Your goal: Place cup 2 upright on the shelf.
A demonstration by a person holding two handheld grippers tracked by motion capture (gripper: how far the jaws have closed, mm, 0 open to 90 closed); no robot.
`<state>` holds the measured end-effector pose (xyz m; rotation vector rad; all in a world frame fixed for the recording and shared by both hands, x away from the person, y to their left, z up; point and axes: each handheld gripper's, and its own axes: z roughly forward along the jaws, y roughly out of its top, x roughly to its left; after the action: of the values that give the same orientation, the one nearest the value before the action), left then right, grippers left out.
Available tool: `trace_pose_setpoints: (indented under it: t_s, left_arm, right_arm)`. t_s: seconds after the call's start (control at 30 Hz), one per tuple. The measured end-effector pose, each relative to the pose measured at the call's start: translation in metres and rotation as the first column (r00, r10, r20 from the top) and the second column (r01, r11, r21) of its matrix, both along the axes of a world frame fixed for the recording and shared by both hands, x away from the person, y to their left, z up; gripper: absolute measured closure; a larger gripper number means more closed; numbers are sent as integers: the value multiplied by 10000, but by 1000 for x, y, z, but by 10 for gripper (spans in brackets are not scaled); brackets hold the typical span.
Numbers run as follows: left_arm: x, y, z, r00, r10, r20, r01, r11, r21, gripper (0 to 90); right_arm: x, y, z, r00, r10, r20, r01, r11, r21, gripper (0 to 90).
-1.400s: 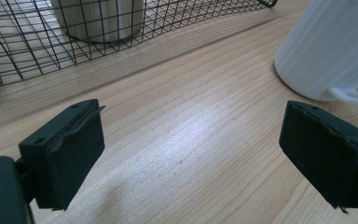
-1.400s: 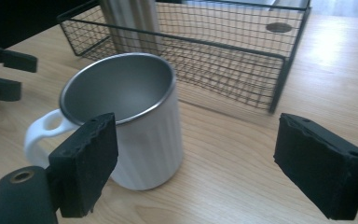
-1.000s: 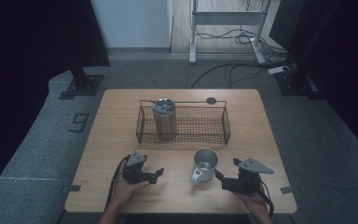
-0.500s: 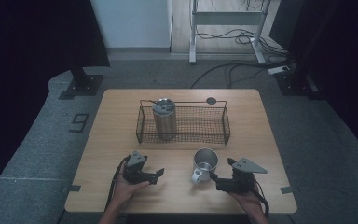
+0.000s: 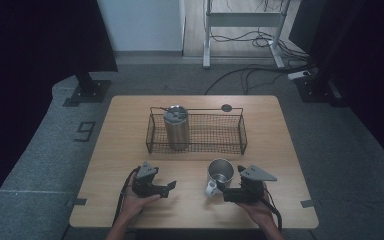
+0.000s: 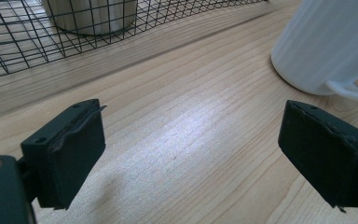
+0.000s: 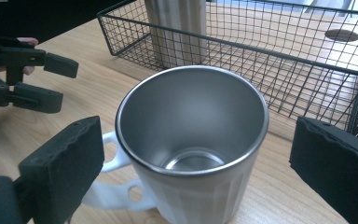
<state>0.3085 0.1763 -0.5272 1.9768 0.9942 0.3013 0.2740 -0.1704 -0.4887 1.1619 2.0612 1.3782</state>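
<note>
Fingers [image 7: 60,158] of the right gripper [image 5: 232,193] stand wide apart on either side of the mug [image 7: 193,140], not touching it, likely so they can close across its body. The mug stands upright on the surface [image 5: 190,165], steel inside, white outside, its handle turned toward the person's left. The left gripper [image 5: 156,186] hovers low nearby with its own fingers [image 6: 67,149] also spread and empty, pointing toward the mug as if kept ready.

Beyond the mug sits a wire basket [image 5: 230,134], with a steel tumbler [image 5: 176,127] upright in its left end; the rest of its floor is free. Bare wood lies between basket and mug, though the basket's near rim is just beside the mug's far side, so a lift would need to rise before going forward. The surface's near edge is close behind both hands.
</note>
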Motion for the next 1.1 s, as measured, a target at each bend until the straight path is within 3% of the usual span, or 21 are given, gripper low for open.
trace_pose_setpoints:
  t_s: [0.83,1.1]
  left_arm:
    - [-1,2,2,9999,94,64,-94,9999,-73,95]
    - [-1,2,2,9999,124,57,-123,9999,-55,95]
  right_arm:
    - [23,21,-8,10000,82,-25,-82,9999,-99,0]
    - [24,21,-11,9999,104,-24,-105,9999,-112,26]
